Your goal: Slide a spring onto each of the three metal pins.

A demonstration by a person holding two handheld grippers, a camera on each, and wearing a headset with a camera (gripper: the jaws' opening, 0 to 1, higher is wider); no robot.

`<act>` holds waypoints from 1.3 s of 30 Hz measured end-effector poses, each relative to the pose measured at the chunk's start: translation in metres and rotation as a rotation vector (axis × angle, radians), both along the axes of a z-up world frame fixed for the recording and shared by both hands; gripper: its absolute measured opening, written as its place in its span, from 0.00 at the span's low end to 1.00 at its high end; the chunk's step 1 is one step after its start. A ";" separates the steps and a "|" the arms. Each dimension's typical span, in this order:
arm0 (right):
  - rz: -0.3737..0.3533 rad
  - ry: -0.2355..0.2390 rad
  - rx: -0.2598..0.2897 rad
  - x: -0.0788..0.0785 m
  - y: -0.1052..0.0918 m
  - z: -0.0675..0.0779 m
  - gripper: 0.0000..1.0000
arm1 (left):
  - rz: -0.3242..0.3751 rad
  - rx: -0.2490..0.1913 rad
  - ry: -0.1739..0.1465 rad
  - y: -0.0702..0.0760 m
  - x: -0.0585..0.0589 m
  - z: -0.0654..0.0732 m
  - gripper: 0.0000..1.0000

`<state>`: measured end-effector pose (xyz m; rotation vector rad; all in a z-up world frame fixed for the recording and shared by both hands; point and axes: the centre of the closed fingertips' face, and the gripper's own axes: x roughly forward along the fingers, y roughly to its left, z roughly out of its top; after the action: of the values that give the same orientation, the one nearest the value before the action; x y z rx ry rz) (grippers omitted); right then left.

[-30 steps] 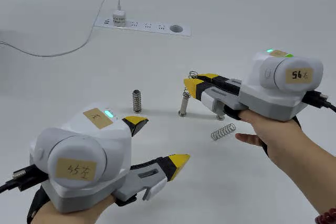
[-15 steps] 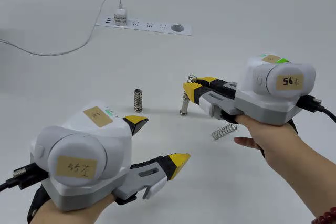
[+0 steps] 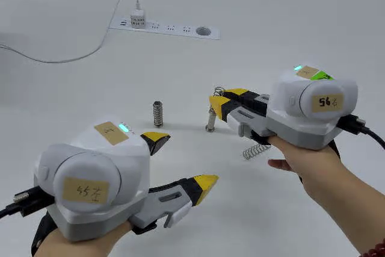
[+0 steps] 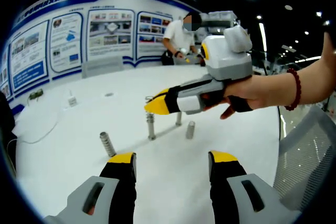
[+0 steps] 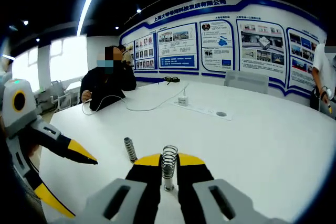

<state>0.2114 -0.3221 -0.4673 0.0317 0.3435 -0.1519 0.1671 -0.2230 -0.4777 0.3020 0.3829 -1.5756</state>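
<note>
My right gripper (image 3: 218, 100) is shut on an upright spring (image 3: 220, 91), holding it right over a bare metal pin (image 3: 210, 119). In the right gripper view the spring (image 5: 168, 160) stands between the yellow-tipped jaws with the pin's foot (image 5: 168, 186) below. To the left a second pin (image 3: 157, 114) wears a spring. A loose spring (image 3: 255, 150) lies on the white table under the right gripper's body. My left gripper (image 3: 180, 161) hovers open at the near left, holding nothing. In the left gripper view the right gripper (image 4: 155, 107) hangs above the bare pin (image 4: 150, 126).
A white power strip (image 3: 163, 29) with a plugged charger lies at the far side, its cable (image 3: 72, 58) curving off left. In the right gripper view a person (image 5: 107, 85) sits at the table's far end. Open white table (image 3: 289, 40) lies behind the pins.
My right gripper has sunk a little and edged left, bringing the held spring lower over the bare pin. The left gripper has stayed put.
</note>
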 end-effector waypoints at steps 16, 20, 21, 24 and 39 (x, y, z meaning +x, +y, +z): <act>0.004 0.036 0.005 0.000 0.001 -0.016 0.12 | 0.004 0.003 0.001 0.001 0.002 -0.001 0.56; 0.002 0.043 0.010 0.000 0.002 -0.020 0.12 | 0.004 0.003 0.001 0.001 0.002 -0.001 0.56; 0.002 0.045 0.010 0.000 0.002 -0.021 0.12 | 0.003 0.003 0.002 0.001 0.002 -0.001 0.56; 0.002 0.052 0.012 0.000 0.002 -0.023 0.12 | 0.004 0.001 0.002 0.001 0.002 0.000 0.56; 0.005 0.091 0.026 0.000 0.002 -0.035 0.12 | 0.006 0.004 0.001 0.002 0.002 -0.001 0.55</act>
<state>0.2115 -0.3202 -0.5027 0.0501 0.4363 -0.1438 0.1694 -0.2214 -0.4783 0.3033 0.3876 -1.5687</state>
